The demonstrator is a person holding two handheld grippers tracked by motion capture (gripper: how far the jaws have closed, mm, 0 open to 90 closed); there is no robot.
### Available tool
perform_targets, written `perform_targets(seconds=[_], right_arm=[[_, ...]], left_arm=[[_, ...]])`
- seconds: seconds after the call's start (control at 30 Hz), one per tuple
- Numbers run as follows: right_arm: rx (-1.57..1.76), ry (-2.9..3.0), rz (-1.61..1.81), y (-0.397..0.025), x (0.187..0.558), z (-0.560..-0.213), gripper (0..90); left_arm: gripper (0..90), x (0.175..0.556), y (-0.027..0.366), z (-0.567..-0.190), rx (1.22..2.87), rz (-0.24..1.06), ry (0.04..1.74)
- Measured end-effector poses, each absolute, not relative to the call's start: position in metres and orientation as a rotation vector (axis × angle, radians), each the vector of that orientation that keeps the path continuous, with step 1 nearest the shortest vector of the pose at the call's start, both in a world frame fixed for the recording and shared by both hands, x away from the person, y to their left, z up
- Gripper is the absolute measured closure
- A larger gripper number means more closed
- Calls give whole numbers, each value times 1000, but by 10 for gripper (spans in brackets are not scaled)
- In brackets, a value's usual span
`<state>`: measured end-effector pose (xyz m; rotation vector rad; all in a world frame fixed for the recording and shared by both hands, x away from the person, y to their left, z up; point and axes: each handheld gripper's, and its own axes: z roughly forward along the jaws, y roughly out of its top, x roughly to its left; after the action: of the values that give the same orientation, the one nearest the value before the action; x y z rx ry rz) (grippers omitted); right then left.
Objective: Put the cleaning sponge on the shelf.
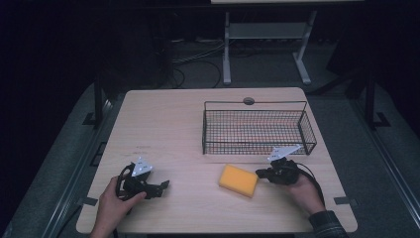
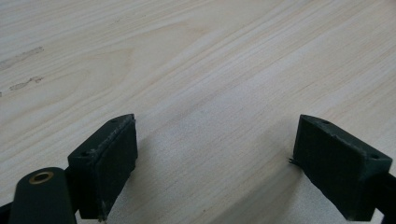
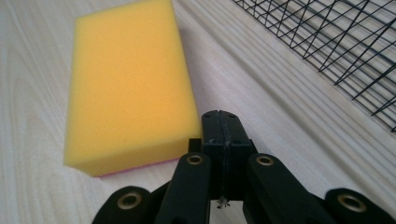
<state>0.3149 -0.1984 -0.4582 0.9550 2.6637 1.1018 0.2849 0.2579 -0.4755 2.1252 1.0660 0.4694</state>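
Table (image 1: pixel 168 129) of pale wood grain carries everything here, a rounded rectangular top with a small grey grommet at its far edge. On its far right part stands a black wire-mesh basket (image 1: pixel 213 130), rectangular and low-walled, with nothing to be seen inside it.

Just in front of the basket, toward the person's right, lies a yellow rectangular foam sponge (image 1: pixel 238 180), flat on its broad face and turned a little askew; in the right gripper view (image 3: pixel 128 79) a thin pink layer shows along its bottom edge.

The right gripper (image 1: pixel 261 173) sits at the sponge's near right corner, touching or just beside it, with its jaws pressed fully together and nothing between them (image 3: pixel 224 128). The left gripper (image 1: pixel 163 185) rests well apart on the left side of the table, jaws spread wide over bare wood (image 2: pixel 215 154) and holding nothing.

The sponge looks light, soft and springy, so it should squash under the pads rather than slip, and it is not fragile. A firm pinch may deform it, though a light one should do. The best hold is likely across its short width or its thickness at the near end, after the right jaws are opened wide enough to straddle it.
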Motion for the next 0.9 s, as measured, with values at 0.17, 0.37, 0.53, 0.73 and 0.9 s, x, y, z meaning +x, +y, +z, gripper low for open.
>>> perform_targets(seconds=[0.17, 0.37, 0.53, 0.73, 0.9], right_arm=[[940, 2676, 1100, -197, 311, -458, 894], [930, 2689, 1109, -195, 304, -455, 894], [924, 2702, 1109, -191, 301, -456, 894], [919, 2717, 1109, -190, 294, -457, 894], [931, 2723, 1107, -190, 289, -458, 894]], left_arm=[[129, 285, 258, -475, 2125, 470, 1066], [129, 285, 258, -475, 2125, 470, 1066], [130, 285, 258, -475, 2125, 470, 1066], [130, 285, 258, -475, 2127, 470, 1065], [129, 285, 258, -475, 2127, 470, 1065]])
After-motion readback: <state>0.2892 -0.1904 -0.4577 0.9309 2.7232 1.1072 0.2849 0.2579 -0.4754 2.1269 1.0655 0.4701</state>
